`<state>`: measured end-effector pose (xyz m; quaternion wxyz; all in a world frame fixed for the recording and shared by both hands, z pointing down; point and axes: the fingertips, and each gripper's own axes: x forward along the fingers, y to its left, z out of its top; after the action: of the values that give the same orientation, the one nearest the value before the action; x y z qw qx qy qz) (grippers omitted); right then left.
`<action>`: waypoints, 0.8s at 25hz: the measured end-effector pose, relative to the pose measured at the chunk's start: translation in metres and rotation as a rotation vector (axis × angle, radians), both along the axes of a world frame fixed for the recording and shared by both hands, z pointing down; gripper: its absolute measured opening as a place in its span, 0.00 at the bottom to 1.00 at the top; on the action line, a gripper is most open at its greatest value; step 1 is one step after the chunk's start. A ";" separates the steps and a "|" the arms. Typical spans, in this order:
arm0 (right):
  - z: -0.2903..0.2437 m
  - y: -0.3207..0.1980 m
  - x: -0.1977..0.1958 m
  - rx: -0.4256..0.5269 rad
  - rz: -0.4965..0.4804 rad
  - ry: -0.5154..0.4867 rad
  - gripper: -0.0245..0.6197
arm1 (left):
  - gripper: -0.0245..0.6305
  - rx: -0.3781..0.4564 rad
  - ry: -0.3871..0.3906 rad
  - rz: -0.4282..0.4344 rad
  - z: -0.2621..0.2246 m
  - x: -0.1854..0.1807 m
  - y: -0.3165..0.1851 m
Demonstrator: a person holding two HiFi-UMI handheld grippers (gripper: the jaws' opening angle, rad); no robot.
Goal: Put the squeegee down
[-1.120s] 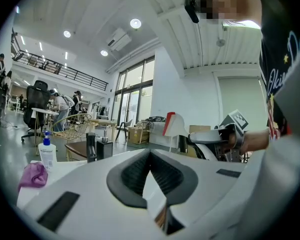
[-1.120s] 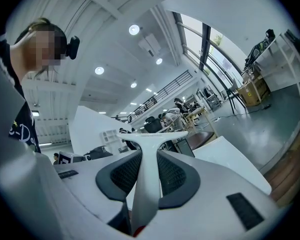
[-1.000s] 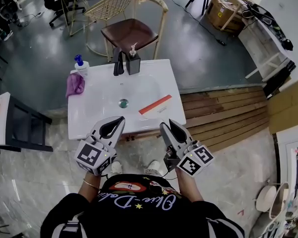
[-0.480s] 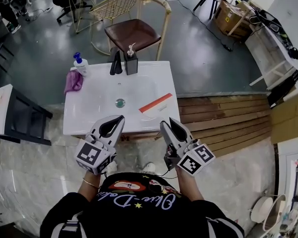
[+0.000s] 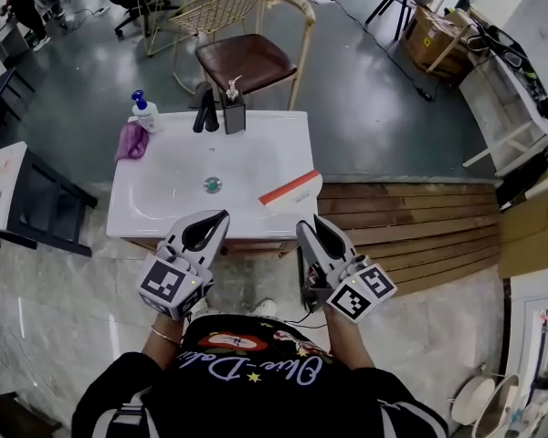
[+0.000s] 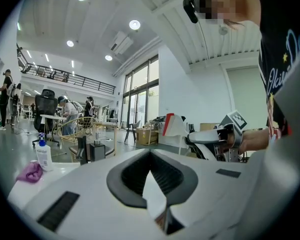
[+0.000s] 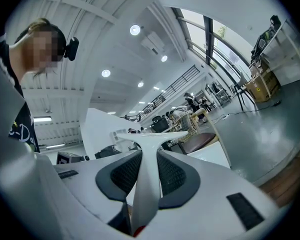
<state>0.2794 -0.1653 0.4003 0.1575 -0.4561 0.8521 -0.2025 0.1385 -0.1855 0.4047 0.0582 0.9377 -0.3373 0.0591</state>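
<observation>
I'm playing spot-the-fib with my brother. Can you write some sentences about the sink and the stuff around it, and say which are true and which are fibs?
1. The white squeegee with a red strip lies on the white washbasin, near its front right corner. True.
2. The right gripper is holding the squeegee. False: it hangs in front of the basin, apart from the squeegee.
3. The purple cloth lies at the basin's front right corner. False: it lies at the far left corner, beside the blue-capped bottle.
4. A chair with a brown seat stands behind the basin. True.
</observation>
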 end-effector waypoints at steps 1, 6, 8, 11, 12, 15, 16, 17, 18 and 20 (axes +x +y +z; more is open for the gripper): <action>0.000 0.001 0.003 0.000 -0.002 0.000 0.20 | 0.05 -0.001 0.011 -0.004 -0.002 0.003 0.001; -0.001 0.003 0.014 0.001 0.000 -0.007 0.21 | 0.05 0.001 -0.007 -0.011 0.001 0.011 0.006; -0.003 0.003 0.016 0.007 -0.001 -0.005 0.20 | 0.05 0.002 -0.007 -0.007 0.001 0.014 0.007; -0.006 0.005 0.019 0.017 -0.001 -0.005 0.20 | 0.05 0.006 -0.013 -0.007 -0.001 0.015 0.008; -0.006 0.005 0.020 0.019 0.000 -0.003 0.20 | 0.05 0.008 -0.015 -0.008 -0.002 0.016 0.007; -0.007 0.004 0.023 0.023 0.009 -0.001 0.20 | 0.05 0.016 -0.013 0.003 -0.004 0.020 0.005; -0.008 0.003 0.025 0.025 0.016 -0.001 0.20 | 0.05 0.017 -0.010 0.010 -0.003 0.022 0.004; -0.008 0.003 0.027 0.027 0.024 -0.001 0.20 | 0.04 0.017 -0.007 0.017 -0.002 0.023 0.002; -0.009 0.003 0.029 0.029 0.031 0.001 0.20 | 0.05 0.017 -0.004 0.023 -0.002 0.025 0.001; -0.011 0.004 0.033 0.032 0.042 0.010 0.20 | 0.05 0.020 0.002 0.036 -0.003 0.030 -0.003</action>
<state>0.3123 -0.1618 0.3893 0.1649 -0.4722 0.8463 -0.1832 0.1688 -0.1881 0.4020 0.0482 0.9441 -0.3212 0.0560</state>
